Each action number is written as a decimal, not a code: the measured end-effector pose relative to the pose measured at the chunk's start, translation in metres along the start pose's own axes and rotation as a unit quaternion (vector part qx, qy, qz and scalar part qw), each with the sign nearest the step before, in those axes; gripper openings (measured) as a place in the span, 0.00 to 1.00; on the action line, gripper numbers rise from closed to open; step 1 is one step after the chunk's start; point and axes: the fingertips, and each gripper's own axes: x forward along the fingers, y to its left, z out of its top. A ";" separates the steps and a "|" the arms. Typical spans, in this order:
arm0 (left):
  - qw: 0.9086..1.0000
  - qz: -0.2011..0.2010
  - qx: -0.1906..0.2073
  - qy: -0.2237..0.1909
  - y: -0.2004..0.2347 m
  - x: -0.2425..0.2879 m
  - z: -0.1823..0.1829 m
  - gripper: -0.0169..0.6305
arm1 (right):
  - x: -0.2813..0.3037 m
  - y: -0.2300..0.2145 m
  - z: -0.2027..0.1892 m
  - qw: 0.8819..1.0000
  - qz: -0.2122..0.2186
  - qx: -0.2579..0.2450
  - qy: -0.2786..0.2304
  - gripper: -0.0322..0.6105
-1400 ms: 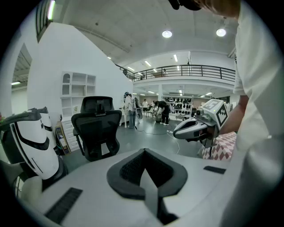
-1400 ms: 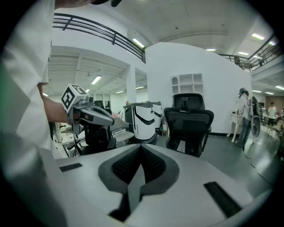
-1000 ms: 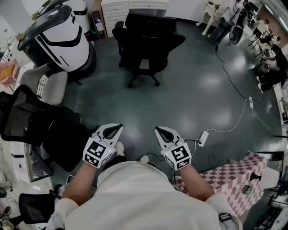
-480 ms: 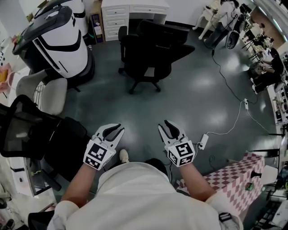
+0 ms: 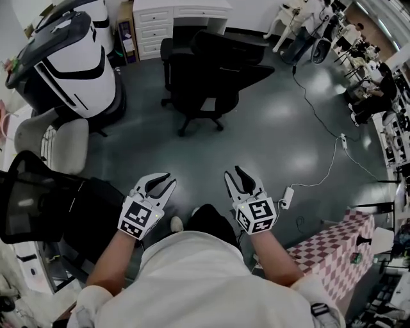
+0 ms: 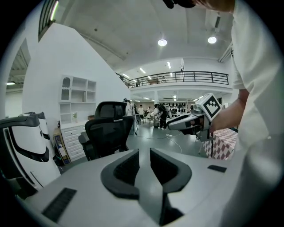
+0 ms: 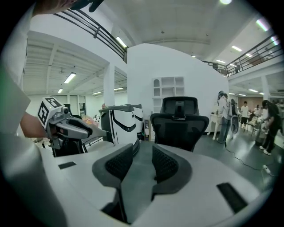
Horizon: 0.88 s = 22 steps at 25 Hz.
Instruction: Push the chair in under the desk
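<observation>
A black office chair (image 5: 206,69) stands on the dark floor with its back toward me, just in front of a white desk with drawers (image 5: 157,18). My left gripper (image 5: 161,180) and right gripper (image 5: 235,173) are side by side above the floor, well short of the chair. The jaws of both have just been opening, and nothing is between them. In the left gripper view the chair (image 6: 108,133) is ahead on the left, past the left gripper (image 6: 144,153). The right gripper view shows the chair's backrest (image 7: 179,125) straight ahead, beyond the right gripper (image 7: 143,148).
A big white-and-black machine (image 5: 75,59) stands at the left, with a beige chair (image 5: 63,137) and a black mesh chair (image 5: 35,200) nearer me. A power strip (image 5: 286,196) with a white cable lies on the floor at the right, beside a checkered cloth (image 5: 334,246). People are at the far right.
Both grippers' jaws have gone from shut to parted. Both hands have moved forward toward the chair, and more of the white desk behind it has come into the view.
</observation>
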 end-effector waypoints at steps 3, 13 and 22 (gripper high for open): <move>1.000 -0.005 0.003 -0.002 0.013 0.014 0.004 0.14 | 0.014 -0.015 0.007 1.000 -0.013 -0.002 0.000 0.24; 1.000 0.002 0.021 0.015 0.087 0.083 0.035 0.17 | 0.101 -0.091 0.041 1.000 -0.019 0.007 -0.017 0.30; 0.999 0.029 0.037 0.026 0.156 0.147 0.058 0.18 | 0.179 -0.157 0.083 0.999 -0.014 0.010 -0.041 0.41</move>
